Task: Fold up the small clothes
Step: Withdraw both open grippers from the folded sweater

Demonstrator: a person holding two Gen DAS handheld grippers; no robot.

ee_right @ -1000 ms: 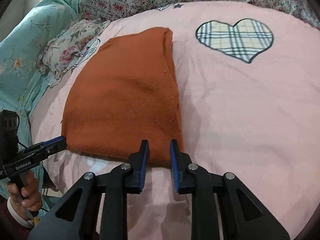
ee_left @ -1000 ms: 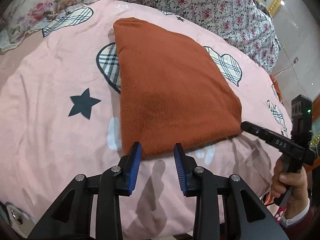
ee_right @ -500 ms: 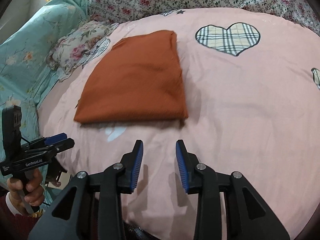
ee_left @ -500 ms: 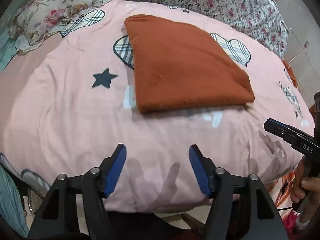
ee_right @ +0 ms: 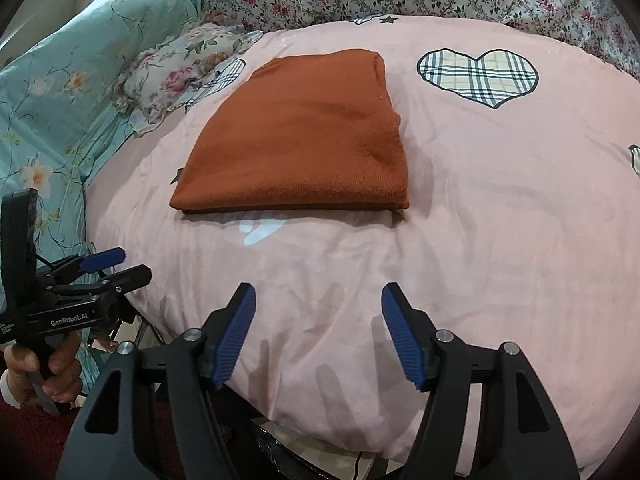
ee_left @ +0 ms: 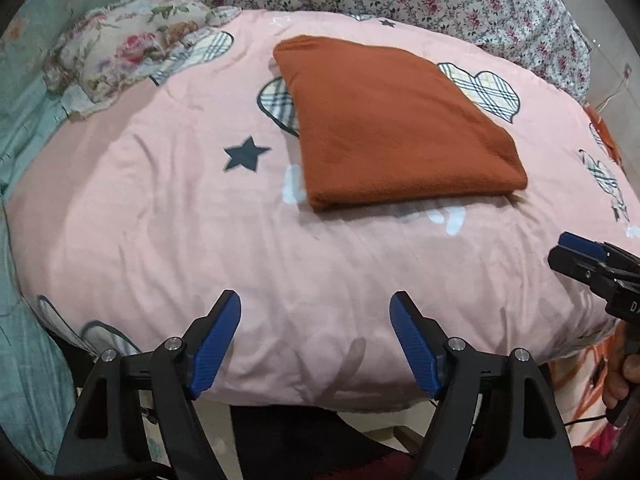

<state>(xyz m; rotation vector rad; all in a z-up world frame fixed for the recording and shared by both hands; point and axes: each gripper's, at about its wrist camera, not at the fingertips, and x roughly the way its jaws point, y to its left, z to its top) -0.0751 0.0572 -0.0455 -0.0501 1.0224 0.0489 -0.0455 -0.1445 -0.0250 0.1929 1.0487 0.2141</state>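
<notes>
Your left tool (ee_left: pixel 314 344) and right tool (ee_right: pixel 318 334) hang wide open, empty, off the bed's near edge. The folded orange garment (ee_left: pixel 396 128) lies mid-bed (soft, light, floppy knit); pinch its near corners.

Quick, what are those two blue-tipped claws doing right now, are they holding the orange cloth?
Left gripper: open, holding nothing.
Right gripper: open, holding nothing.
Orange cloth: lies folded on the pink quilt, apart from both.
</notes>
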